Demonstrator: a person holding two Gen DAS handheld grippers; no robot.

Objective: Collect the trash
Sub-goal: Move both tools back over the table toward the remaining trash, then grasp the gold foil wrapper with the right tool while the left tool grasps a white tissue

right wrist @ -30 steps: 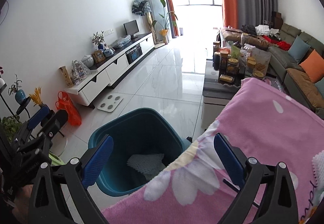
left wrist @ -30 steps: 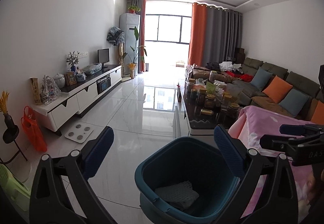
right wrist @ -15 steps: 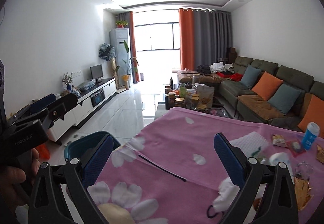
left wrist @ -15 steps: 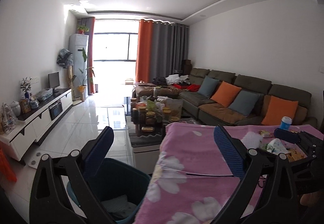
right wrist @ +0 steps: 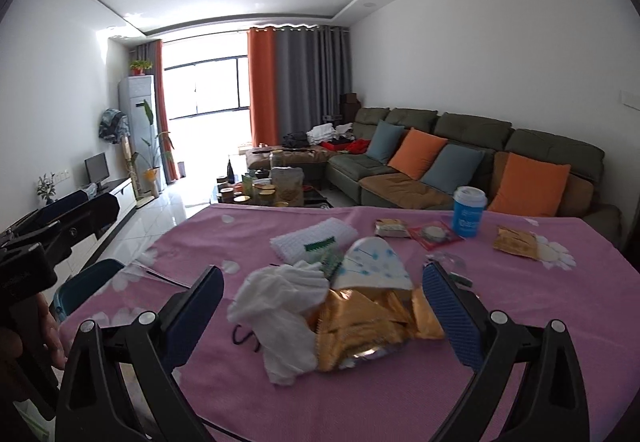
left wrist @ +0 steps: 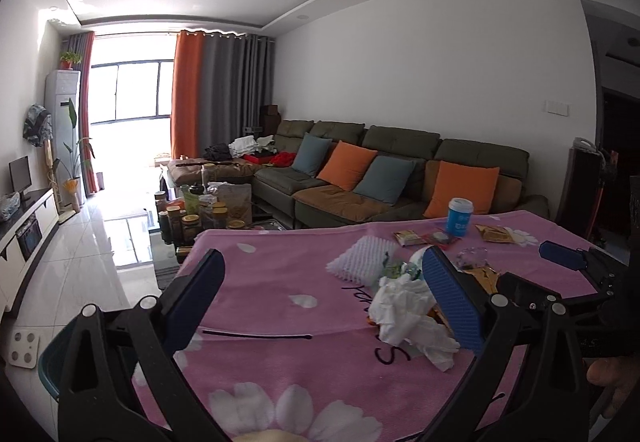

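Pink tablecloth (right wrist: 520, 322) w/ most trash left: crumpled tissue (right wrist: 280, 302), gold wrapper (right wrist: 368, 326), blue cup (right wrist: 469, 211). Bin (right wrist: 86, 282) sits at table's left edge. Right gripper (right wrist: 320, 306) & left gripper (left wrist: 320, 302) both spread wide, holding nothing; prob. barely started.

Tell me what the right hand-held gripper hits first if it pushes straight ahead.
Probably the gold foil wrapper and crumpled white tissue lying between the open right hand-held gripper fingers on the pink tablecloth; depth is uncertain.

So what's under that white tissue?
The tissue lies partly on a gold wrapper and on the pink cloth, where some black lettering peeks out. The rest of the lettering is covered.
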